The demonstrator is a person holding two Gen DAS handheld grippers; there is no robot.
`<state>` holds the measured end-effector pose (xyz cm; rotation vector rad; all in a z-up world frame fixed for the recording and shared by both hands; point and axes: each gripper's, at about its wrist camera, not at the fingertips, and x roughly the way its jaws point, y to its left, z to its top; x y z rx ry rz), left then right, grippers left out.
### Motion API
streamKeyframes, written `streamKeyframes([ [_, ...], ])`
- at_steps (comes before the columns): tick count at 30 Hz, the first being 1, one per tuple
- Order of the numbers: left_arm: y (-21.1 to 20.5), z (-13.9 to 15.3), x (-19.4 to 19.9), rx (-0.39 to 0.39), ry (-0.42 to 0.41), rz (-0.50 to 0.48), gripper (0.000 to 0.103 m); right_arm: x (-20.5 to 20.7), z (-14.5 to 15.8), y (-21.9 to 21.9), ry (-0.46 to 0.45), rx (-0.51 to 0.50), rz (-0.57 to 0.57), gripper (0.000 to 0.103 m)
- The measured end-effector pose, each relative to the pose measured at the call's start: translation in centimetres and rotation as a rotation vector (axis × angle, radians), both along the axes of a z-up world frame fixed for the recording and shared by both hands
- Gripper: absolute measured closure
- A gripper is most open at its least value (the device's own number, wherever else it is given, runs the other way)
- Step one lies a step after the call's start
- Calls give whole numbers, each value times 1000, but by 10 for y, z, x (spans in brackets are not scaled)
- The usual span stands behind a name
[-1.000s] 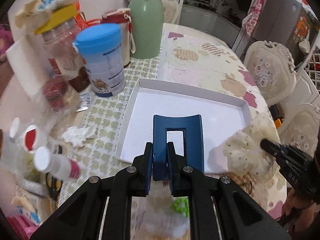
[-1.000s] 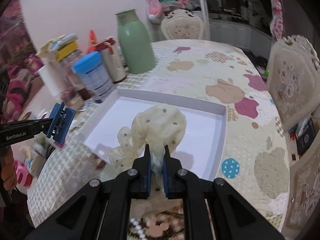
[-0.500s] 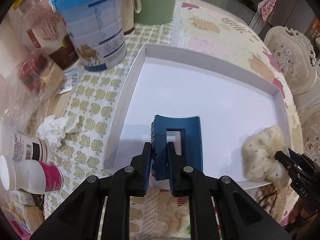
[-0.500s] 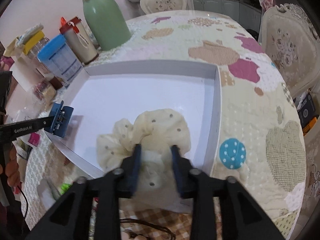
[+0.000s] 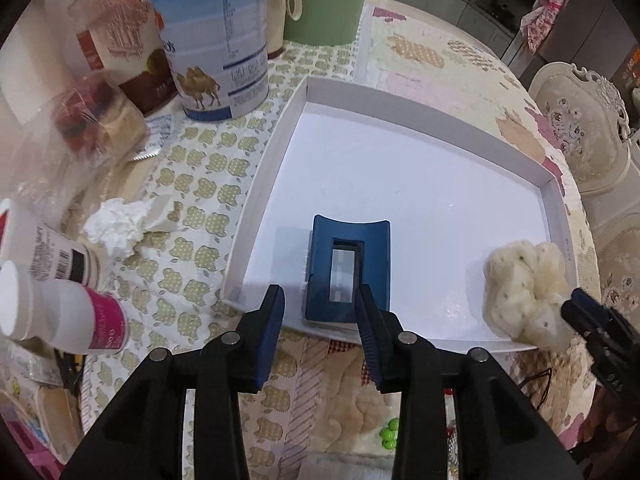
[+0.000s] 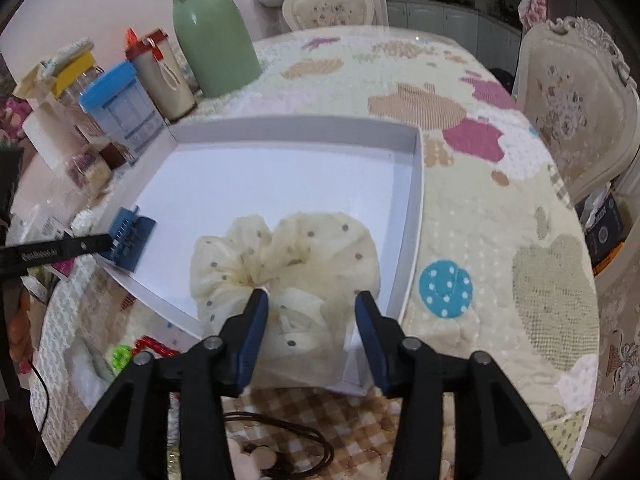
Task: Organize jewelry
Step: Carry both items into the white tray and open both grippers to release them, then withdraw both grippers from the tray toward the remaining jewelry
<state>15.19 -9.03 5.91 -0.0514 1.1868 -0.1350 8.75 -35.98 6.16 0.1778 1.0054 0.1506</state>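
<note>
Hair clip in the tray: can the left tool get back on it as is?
Probably yes: the hair clip lies just ahead of the open left tool, with nothing between them in the tray.

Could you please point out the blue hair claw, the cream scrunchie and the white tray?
blue hair claw [image 5: 376, 248]: left wrist view, its top face.
cream scrunchie [image 6: 320, 240]: right wrist view, its dotted fabric.
white tray [image 6: 416, 184]: right wrist view, its right wall.

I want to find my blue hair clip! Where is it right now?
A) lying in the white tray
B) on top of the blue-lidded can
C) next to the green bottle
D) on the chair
A: the blue hair clip lies on the floor of the white tray, near its front edge, with the left gripper open around it and not pressing it.
</note>
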Motion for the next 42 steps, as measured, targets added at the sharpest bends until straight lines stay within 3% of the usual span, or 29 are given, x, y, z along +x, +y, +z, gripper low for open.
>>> streamKeyframes([
  [7,-3,37,-24,45,-124,2,78,-18,34,17,-77,-39,34,51],
  [18,-2,69,-75,92,-232,25,78,-51,65,41,-129,-75,53,45],
  [42,4,78,-145,141,-292,44,78,-106,72,77,-136,-126,115,42],
])
